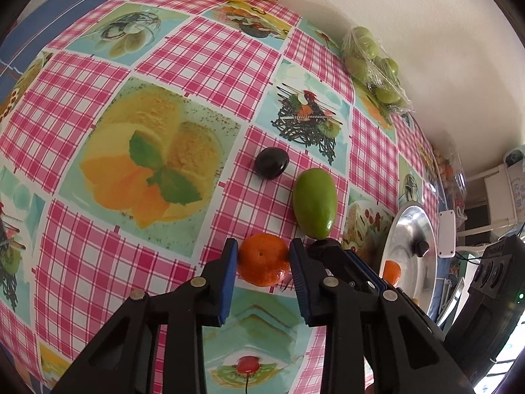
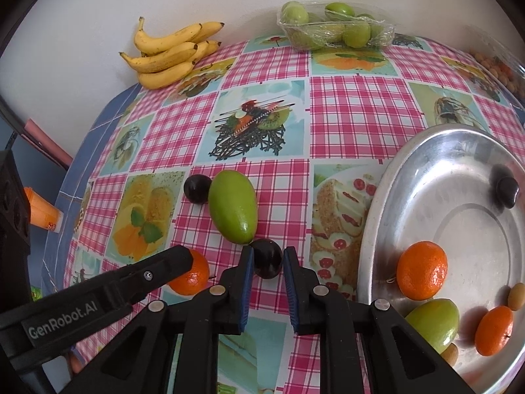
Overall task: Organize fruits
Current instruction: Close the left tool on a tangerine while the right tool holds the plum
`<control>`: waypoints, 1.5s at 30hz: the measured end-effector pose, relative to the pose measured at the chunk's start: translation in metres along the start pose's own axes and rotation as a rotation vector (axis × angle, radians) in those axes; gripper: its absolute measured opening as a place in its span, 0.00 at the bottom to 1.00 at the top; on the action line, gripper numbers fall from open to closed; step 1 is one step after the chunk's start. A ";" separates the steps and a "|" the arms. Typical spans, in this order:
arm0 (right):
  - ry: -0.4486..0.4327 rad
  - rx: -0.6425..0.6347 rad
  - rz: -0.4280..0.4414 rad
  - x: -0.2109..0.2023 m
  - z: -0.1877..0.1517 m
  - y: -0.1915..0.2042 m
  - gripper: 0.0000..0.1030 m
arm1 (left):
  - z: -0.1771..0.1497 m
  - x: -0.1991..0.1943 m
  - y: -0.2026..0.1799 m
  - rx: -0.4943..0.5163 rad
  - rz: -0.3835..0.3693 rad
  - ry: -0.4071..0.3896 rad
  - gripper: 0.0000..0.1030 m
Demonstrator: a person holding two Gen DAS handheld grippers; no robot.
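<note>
My left gripper [image 1: 263, 250] is shut on an orange tangerine [image 1: 264, 259] that rests on the checked tablecloth, a blue pad pressing on each side. My right gripper [image 2: 267, 256] is shut on a dark plum [image 2: 266, 258] just right of it. The right wrist view also shows the left gripper's arm [image 2: 131, 282] reaching over the tangerine [image 2: 193, 275]. Just beyond both grippers lie a green mango [image 2: 233, 207] and a second dark plum [image 2: 197, 187]. To the right stands a metal plate [image 2: 387, 197] holding a tangerine [image 2: 422, 271], a green fruit [image 2: 433, 323], a smaller tangerine [image 2: 493, 330] and a dark plum [image 2: 507, 192].
A bunch of bananas [image 2: 170, 54] lies at the far left against the wall. A wrapped tray of green fruits [image 2: 334, 28] sits at the far middle. A bag of small fruits [image 2: 498, 69] is at the far right. The table's left edge [image 2: 65, 197] drops off near an orange carton [image 2: 42, 211].
</note>
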State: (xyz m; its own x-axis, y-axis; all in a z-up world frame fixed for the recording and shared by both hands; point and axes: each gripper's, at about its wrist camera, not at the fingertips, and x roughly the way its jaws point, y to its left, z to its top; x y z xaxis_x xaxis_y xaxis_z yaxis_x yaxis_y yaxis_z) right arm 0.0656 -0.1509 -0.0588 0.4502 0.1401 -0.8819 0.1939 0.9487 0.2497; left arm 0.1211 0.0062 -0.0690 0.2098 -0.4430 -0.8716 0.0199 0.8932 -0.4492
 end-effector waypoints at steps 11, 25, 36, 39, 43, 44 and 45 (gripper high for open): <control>-0.006 0.033 0.026 0.002 0.002 -0.002 0.22 | 0.009 -0.019 0.025 -0.096 0.067 -0.091 0.21; 0.010 -0.014 -0.019 0.014 0.001 0.008 0.34 | 0.010 -0.034 0.047 -0.180 0.055 -0.108 0.33; 0.018 -0.036 -0.039 0.014 0.001 0.007 0.31 | 0.009 -0.023 0.028 -0.093 0.074 -0.067 0.45; 0.012 -0.038 -0.035 0.010 0.002 0.007 0.28 | 0.009 -0.018 0.025 -0.084 0.070 -0.044 0.46; 0.008 -0.023 -0.018 0.004 0.003 0.003 0.28 | 0.008 -0.014 0.022 -0.075 0.066 -0.034 0.46; 0.005 -0.013 -0.010 0.002 0.003 0.002 0.28 | 0.008 -0.013 0.022 -0.075 0.071 -0.032 0.46; 0.003 -0.006 -0.006 -0.001 0.004 0.001 0.28 | 0.008 -0.011 0.022 -0.076 0.079 -0.030 0.46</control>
State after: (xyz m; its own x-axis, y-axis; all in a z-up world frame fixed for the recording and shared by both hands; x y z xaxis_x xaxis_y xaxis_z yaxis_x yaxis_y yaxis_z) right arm 0.0687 -0.1509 -0.0567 0.4468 0.1351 -0.8844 0.1915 0.9512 0.2421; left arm 0.1273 0.0317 -0.0680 0.2374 -0.3679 -0.8991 -0.0720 0.9163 -0.3939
